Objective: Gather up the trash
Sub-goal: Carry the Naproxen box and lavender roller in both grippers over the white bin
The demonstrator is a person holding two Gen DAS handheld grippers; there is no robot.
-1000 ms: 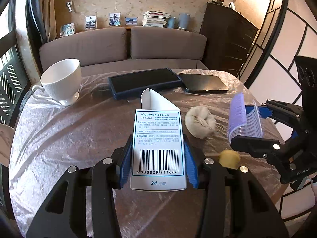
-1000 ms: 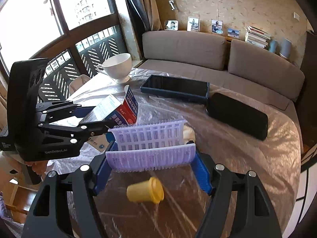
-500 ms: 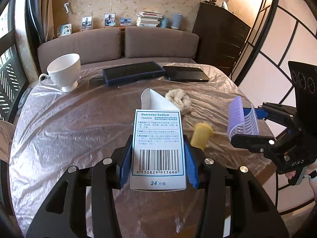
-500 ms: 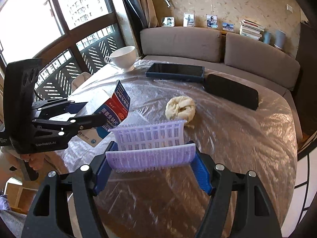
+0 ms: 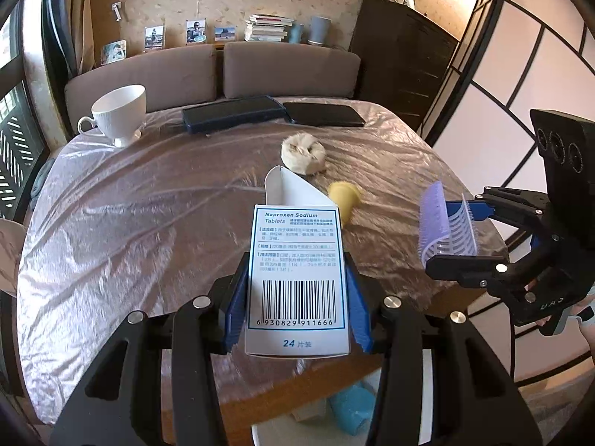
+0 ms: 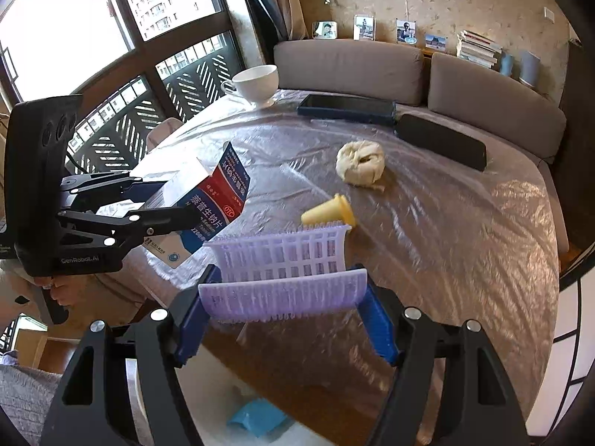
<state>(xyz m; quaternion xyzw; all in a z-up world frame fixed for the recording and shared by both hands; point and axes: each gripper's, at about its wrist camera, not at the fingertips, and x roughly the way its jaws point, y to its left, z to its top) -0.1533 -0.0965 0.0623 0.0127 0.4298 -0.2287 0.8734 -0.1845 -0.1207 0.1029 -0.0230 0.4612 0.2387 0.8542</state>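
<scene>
We see a round table covered in crinkled clear plastic sheeting, with a grey sofa behind it. Two dark flat tablets lie side by side at the far edge of the table, and a white teacup stands at its far left corner.

Our left gripper holds a white medicine box between its blue pads, barcode facing up and its top flap open, over the near edge of the table. Our right gripper is clamped on a lilac plastic hair-roller piece, a curved grid with short bristles, held just above the near edge of the table. In the left wrist view this gripper sits to the right of the box, apart from it.

On the table beyond both grippers lies a crumpled beige tissue ball. Nearer, a small yellow cap lies on its side, slightly blurred.

Below the table edge we see a white bin with a blue scrap inside.
</scene>
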